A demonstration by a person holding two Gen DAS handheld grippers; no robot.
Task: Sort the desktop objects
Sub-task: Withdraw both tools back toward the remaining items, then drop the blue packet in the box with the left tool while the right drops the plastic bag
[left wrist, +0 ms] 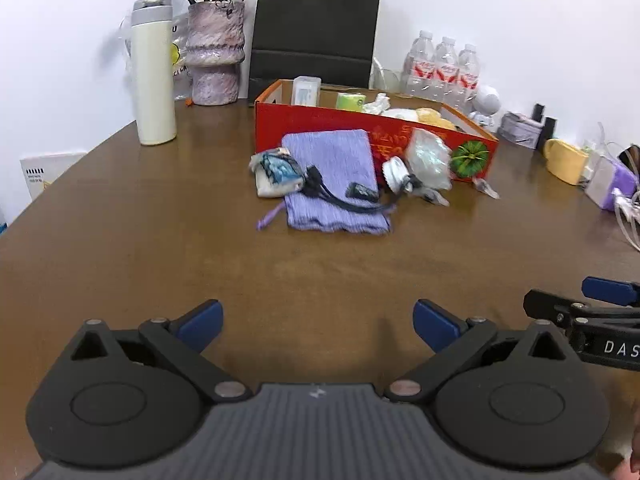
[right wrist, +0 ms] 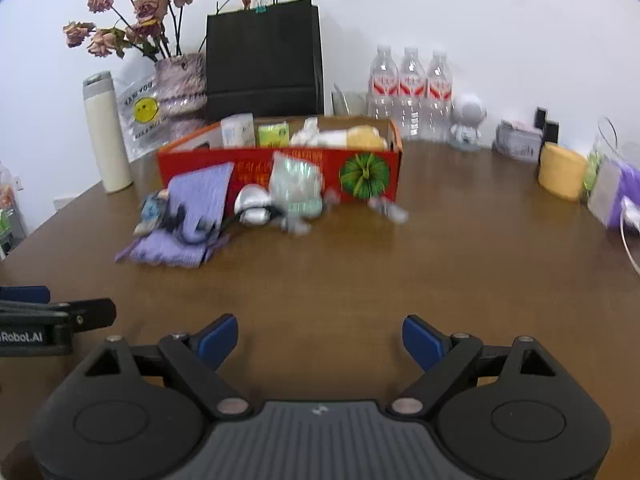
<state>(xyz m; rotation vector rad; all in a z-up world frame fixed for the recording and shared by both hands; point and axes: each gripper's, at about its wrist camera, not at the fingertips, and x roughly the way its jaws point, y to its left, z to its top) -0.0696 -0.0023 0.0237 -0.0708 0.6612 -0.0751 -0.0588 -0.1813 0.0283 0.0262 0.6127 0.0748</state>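
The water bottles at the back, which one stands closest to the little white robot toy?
The rightmost water bottle of the three; it stands right beside the white robot figurine, while the other two line up further left.

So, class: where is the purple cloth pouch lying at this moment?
In both wrist views the purple cloth pouch lies on the brown table, against the left front of the red box, with a black cable across it.

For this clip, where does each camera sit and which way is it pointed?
Left wrist: on the left gripper, looking forward and down over the table at the red box; its own open blue-padded fingers show, with the right gripper at the right edge.
Right wrist: on the right gripper, facing the same way; its open fingers show, with the left gripper at the left edge.
Shared: red box, purple pouch, black bag.
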